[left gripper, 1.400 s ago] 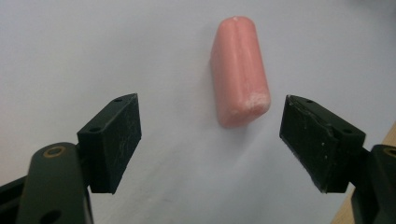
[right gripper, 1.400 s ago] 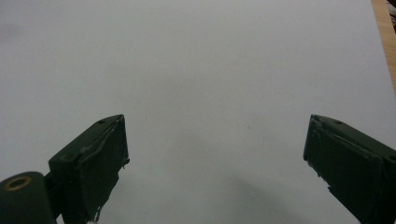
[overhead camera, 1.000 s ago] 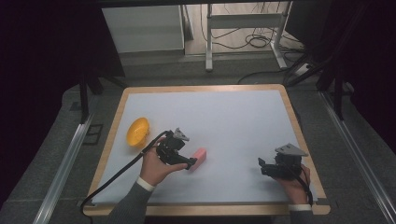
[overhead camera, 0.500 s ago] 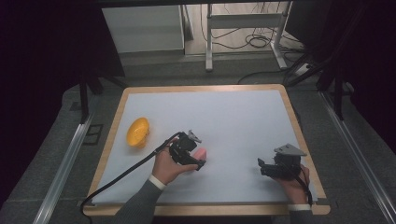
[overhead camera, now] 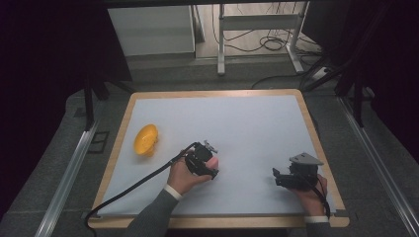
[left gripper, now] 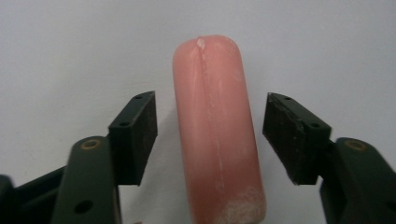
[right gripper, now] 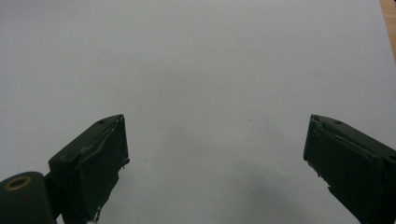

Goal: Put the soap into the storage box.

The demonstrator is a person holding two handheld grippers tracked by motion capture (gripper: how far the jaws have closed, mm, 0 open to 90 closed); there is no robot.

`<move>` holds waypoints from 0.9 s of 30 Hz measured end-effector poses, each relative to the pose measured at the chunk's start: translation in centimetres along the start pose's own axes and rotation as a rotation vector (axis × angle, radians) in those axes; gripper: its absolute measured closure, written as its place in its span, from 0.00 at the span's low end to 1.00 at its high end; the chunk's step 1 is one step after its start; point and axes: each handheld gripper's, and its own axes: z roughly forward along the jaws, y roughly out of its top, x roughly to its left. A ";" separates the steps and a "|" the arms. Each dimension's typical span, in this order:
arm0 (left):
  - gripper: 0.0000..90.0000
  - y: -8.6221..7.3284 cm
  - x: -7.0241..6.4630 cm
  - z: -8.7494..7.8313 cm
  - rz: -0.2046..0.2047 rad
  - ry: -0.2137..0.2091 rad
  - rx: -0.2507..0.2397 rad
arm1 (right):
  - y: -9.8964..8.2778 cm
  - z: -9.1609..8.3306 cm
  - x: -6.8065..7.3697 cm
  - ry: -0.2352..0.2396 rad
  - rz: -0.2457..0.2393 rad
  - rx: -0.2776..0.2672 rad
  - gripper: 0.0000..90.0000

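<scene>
Rightward the left gripper (left gripper: 210, 140) has slid; pink sausage (left gripper: 215, 130) lies between its parted fingers (left gripper: 135, 135), untouched. Right gripper (right gripper: 215, 163) gapes wide.

Black two-jaw grippers, grey sleeves

Left gripper (overhead camera: 211, 168) trails a black cable; right gripper (overhead camera: 277, 178) carries a grey three-cornered plate; jaws show screw holes.

Lab recording bay: white-topped table (overhead camera: 257, 118) under black curtains (overhead camera: 44, 59), floor cables (overhead camera: 276, 44), metal rails (overhead camera: 64, 182).
</scene>
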 end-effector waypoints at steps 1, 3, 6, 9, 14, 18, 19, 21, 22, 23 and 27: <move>0.43 0.0 0.0 0.1 0.003 0.001 0.003 | 0.0 0.0 0.0 0.000 -0.002 0.001 0.07; 0.49 -0.1 0.1 0.4 0.005 -0.002 0.012 | 0.0 0.0 0.0 -0.001 -0.001 0.001 0.07; 0.56 -0.1 0.1 0.6 0.008 -0.003 0.019 | 0.0 0.0 0.0 -0.003 0.000 0.001 0.07; 0.62 -0.2 0.0 0.7 0.010 0.003 0.016 | 0.0 0.0 0.0 -0.001 -0.001 0.000 0.07; 0.66 -0.3 0.4 0.5 -0.004 -0.016 0.008 | 0.0 0.0 0.1 0.001 -0.004 0.000 0.07; 0.67 -0.5 1.1 -0.7 -0.011 -0.030 -0.022 | 0.0 -0.1 0.1 -0.004 -0.006 -0.006 0.07; 0.67 -0.6 1.3 -1.1 -0.011 -0.030 -0.036 | 0.0 -0.1 0.1 -0.006 -0.005 -0.007 0.07; 0.67 -0.7 1.5 -2.0 -0.013 -0.033 -0.052 | 0.0 0.0 0.1 -0.007 -0.005 -0.006 0.07; 0.67 -0.7 1.5 -2.0 -0.013 -0.033 -0.052 | 0.0 0.0 0.1 -0.007 -0.005 -0.006 0.07; 0.67 -0.7 1.6 -2.3 -0.014 -0.027 -0.064 | 0.0 0.0 0.1 -0.006 -0.005 -0.006 0.07; 0.67 -1.1 2.1 -3.8 -0.025 -0.023 -0.104 | 0.1 -0.1 0.2 -0.006 -0.011 -0.011 0.07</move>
